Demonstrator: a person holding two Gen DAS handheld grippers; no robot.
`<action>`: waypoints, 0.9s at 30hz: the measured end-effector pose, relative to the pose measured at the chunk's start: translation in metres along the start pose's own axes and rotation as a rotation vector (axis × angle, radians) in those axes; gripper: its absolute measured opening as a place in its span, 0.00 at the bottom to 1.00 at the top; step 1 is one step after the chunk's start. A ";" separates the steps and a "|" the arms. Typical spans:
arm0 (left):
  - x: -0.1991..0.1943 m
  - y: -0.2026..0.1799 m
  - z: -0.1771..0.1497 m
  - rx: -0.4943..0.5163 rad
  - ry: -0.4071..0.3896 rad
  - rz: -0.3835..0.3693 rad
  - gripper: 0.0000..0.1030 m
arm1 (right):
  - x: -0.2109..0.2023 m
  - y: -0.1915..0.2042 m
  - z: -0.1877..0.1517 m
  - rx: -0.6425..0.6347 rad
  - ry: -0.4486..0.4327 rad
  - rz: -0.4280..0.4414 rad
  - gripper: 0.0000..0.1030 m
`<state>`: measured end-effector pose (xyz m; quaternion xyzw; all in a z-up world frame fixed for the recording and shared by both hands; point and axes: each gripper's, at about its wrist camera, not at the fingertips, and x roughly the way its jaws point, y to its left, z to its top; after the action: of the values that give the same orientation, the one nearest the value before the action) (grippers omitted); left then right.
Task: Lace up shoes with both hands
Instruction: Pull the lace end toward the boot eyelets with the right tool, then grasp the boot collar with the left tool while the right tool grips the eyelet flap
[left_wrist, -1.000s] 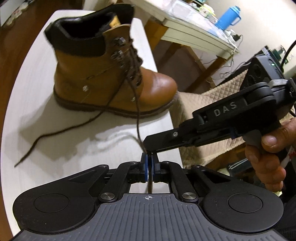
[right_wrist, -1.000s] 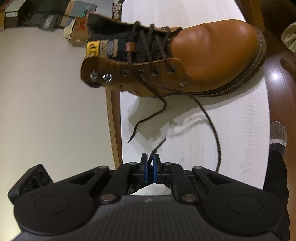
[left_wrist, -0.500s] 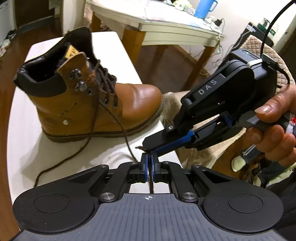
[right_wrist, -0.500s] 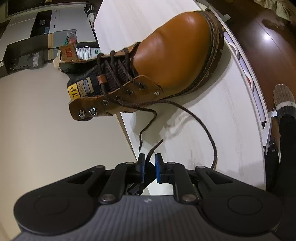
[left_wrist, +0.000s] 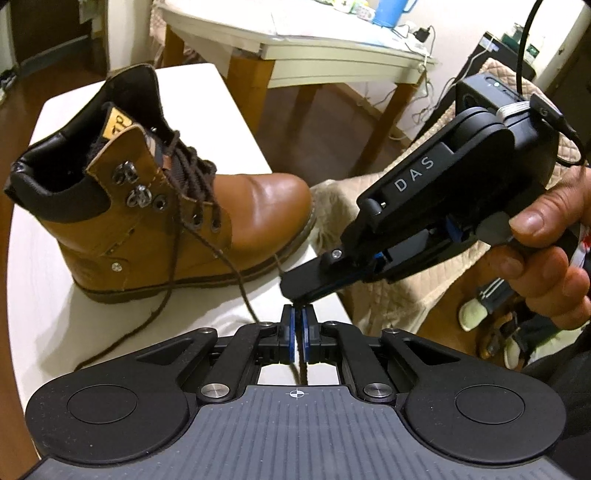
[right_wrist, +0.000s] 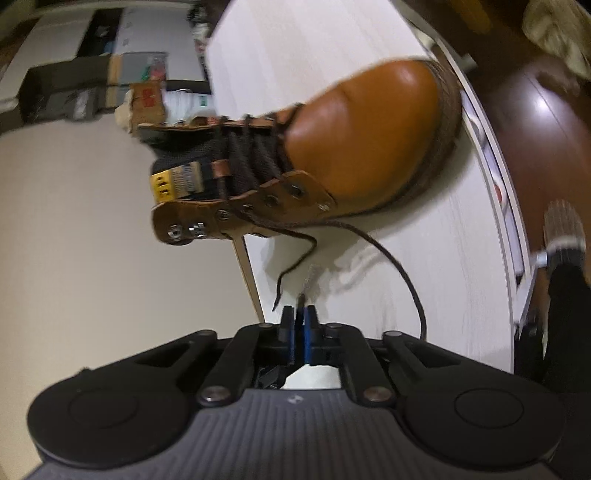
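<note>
Since the earlier frame, we see the right gripper (left_wrist: 297, 295) swung in from the side so that its tip now sits just above the left gripper (left_wrist: 296, 334), and the boot (left_wrist: 177, 218) appears larger and turned more toe-right in the left wrist view. We hold 1 gripper in each hand; the right hand (left_wrist: 546, 254) wraps the handle of its tool at the right edge of that view. The left jaws are closed on the brown lace (left_wrist: 221, 258), which runs from an eyelet on the boot down across the white counter (left_wrist: 37, 258) and passes between the blue pads (left_wrist: 291, 334). The right jaws are closing, and in the right wrist view the stiff lace tip (right_wrist: 301, 300) pokes out from between its pads (right_wrist: 307, 334), pinched there. The right wrist view is blurred. From that tip the same lace loops away to the right over the counter (right_wrist: 443, 277) and back to the boot (right_wrist: 354, 147). A 2nd lace end (right_wrist: 291, 269) hangs free from the boot toward the counter edge, untouched. The boot stands upright on the counter, its lower eyelets laced and its 2 upper metal hooks (left_wrist: 131, 184) bare. Behind the counter stands a white table (left_wrist: 332, 48) with wooden legs, carrying a blue jug (left_wrist: 391, 11).
</note>
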<state>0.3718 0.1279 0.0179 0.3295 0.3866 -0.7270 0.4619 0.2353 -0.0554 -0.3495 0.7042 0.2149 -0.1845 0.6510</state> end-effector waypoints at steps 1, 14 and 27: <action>0.000 0.000 0.001 -0.002 -0.003 0.001 0.04 | -0.001 0.003 0.001 -0.024 -0.001 -0.004 0.03; -0.074 0.041 0.058 -0.039 -0.126 0.119 0.14 | -0.021 0.064 0.020 -0.486 -0.087 -0.111 0.03; -0.033 0.135 0.131 -0.124 0.160 -0.005 0.18 | -0.015 0.061 0.050 -0.528 -0.035 -0.029 0.03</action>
<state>0.4924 -0.0093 0.0739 0.3563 0.4673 -0.6742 0.4475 0.2567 -0.1100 -0.2950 0.5036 0.2544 -0.1437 0.8131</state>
